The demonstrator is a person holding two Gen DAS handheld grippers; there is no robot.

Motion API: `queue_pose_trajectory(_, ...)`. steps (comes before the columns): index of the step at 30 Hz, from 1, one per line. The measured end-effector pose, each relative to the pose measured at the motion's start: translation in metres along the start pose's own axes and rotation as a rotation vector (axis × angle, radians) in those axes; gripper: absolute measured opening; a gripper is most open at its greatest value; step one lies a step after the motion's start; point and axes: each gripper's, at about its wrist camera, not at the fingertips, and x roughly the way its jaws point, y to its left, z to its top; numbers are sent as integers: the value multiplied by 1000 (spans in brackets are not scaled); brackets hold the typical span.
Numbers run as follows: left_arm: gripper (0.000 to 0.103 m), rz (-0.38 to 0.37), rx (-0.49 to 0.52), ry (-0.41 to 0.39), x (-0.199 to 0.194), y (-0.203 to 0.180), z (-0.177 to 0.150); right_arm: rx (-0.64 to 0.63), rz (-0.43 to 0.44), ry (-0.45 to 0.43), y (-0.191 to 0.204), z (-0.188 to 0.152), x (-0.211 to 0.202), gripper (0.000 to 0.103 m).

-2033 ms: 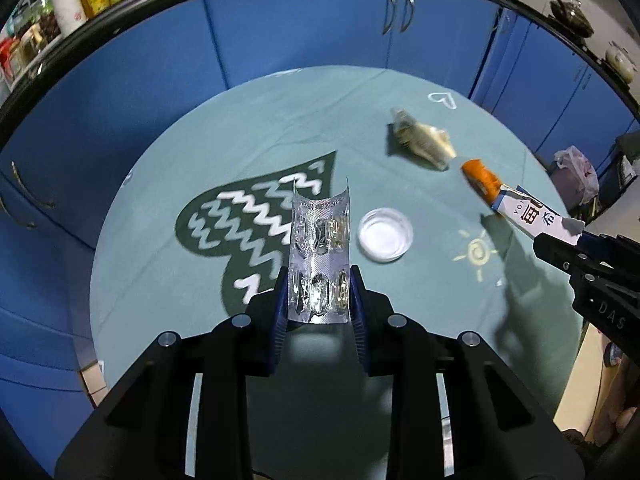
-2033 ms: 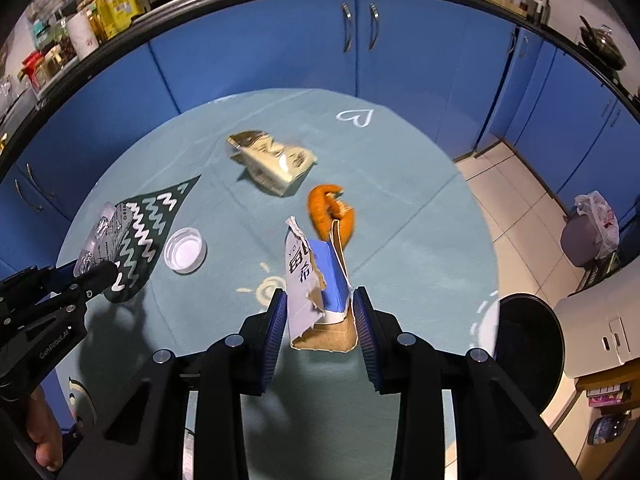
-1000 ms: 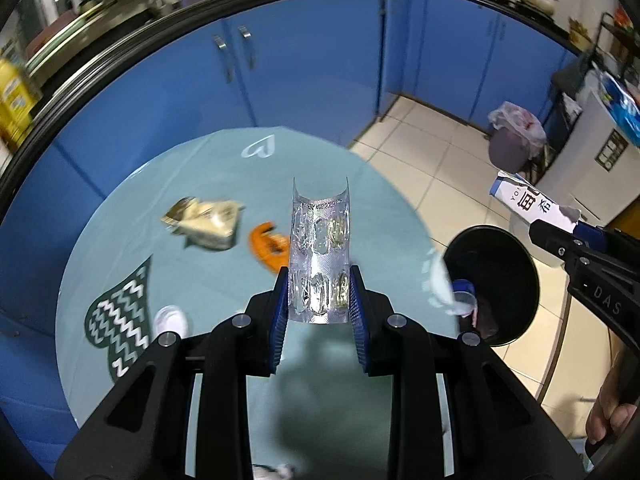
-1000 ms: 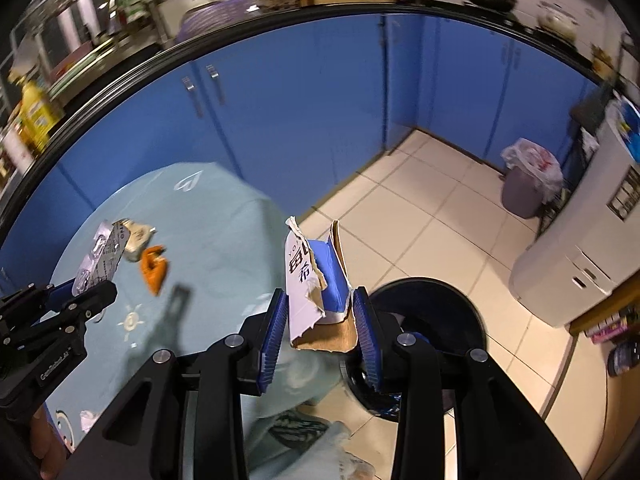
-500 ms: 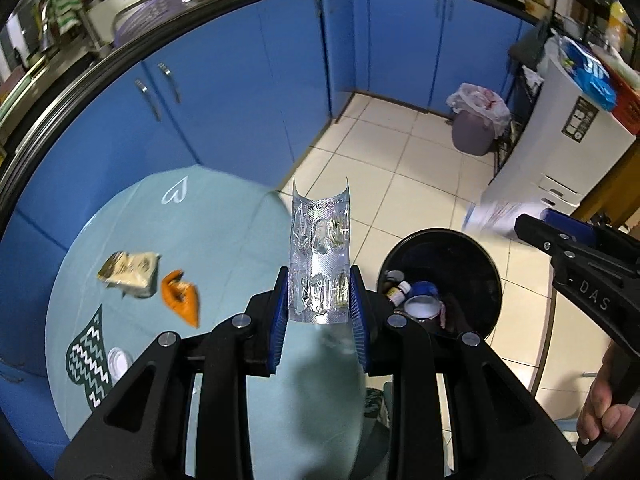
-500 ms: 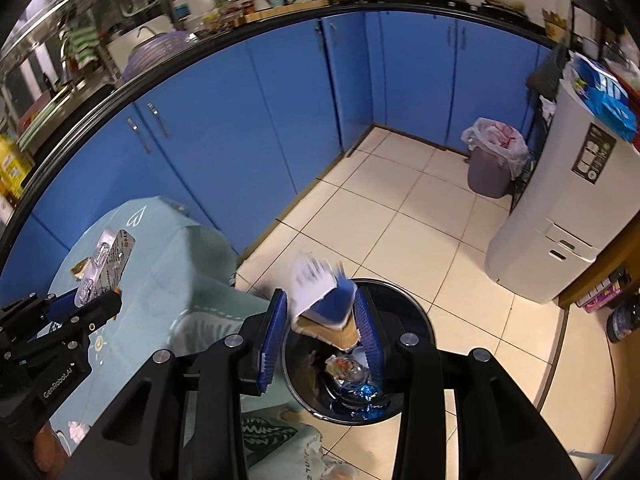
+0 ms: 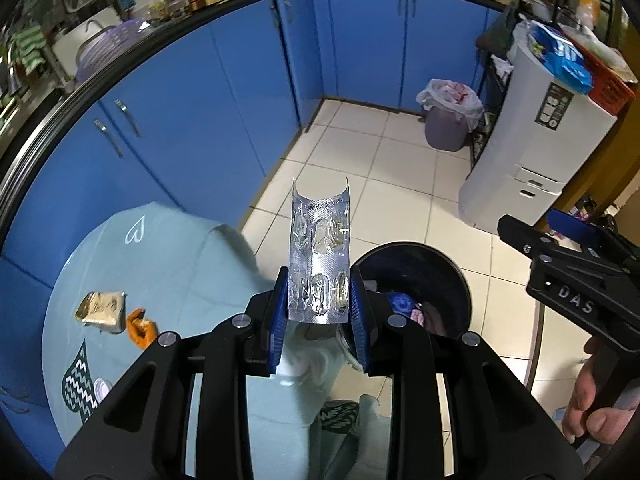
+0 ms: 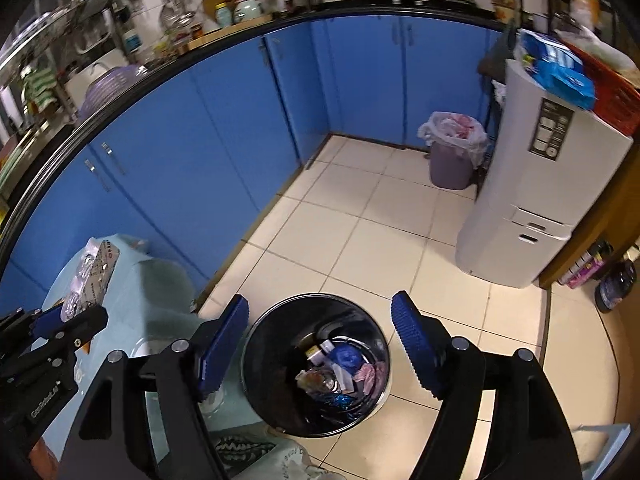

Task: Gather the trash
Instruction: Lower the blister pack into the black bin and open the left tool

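My left gripper [image 7: 319,300] is shut on a silver blister pack [image 7: 320,256] that stands upright between its blue pads, near the edge of the round table [image 7: 168,280]. The pack [image 8: 90,276] and the left gripper [image 8: 52,326] also show at the left of the right wrist view. My right gripper [image 8: 320,340] hovers over the black trash bin [image 8: 316,364]; its jaws are opening and nothing is between them. The bin [image 7: 416,292] holds several scraps. A foil wrapper [image 7: 101,306] and an orange wrapper [image 7: 139,328] lie on the table.
A white bottle cap [image 7: 102,390] sits by the dark heart print on the cloth. Blue cabinets [image 8: 200,152] run along the back. A lined purple bin [image 8: 452,152] and a white appliance [image 8: 536,200] stand on the tiled floor. A hand [image 7: 592,400] grips the right tool.
The torn carton left the right gripper and dropped into the bin as the jaws spread. Both grippers swung right, away from the table toward the bin.
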Motion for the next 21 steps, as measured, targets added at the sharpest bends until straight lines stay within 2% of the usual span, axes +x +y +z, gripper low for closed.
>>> queue_pose_trajectory(6,30,-41,48,-14,-2,-29,13,25,-25,-2,-18,0,-2,72)
queue_pose_trajectory(12,37,-56,83,-29,-5,-47,23,53,-43,-15,-33,2,-8,72)
queue_pose_trajectory(13,40,-61,87,-31,-6,-49,25,55,-44,-15,-34,2,-8,72)
queue_pose_trajectory(15,59,-68,90,-39,-8,-53,28,61,-46,-17,-36,2,-9,72)
queue_pose_trajectory(16,72,-72,91,-50,-10,-54,28,62,-47,-18,-37,2,-9,72)
queue_pose_trajectory(17,79,-77,94,-64,-12,-55,29,63,-48,-18,-36,1,-10,72)
queue_pose_trajectory(19,86,-78,96,-83,-17,-57,30,64,-49,-17,-37,0,-10,72)
queue_pose_trajectory(21,86,-77,95,-83,-17,-57,30,65,-48,-17,-37,0,-10,72)
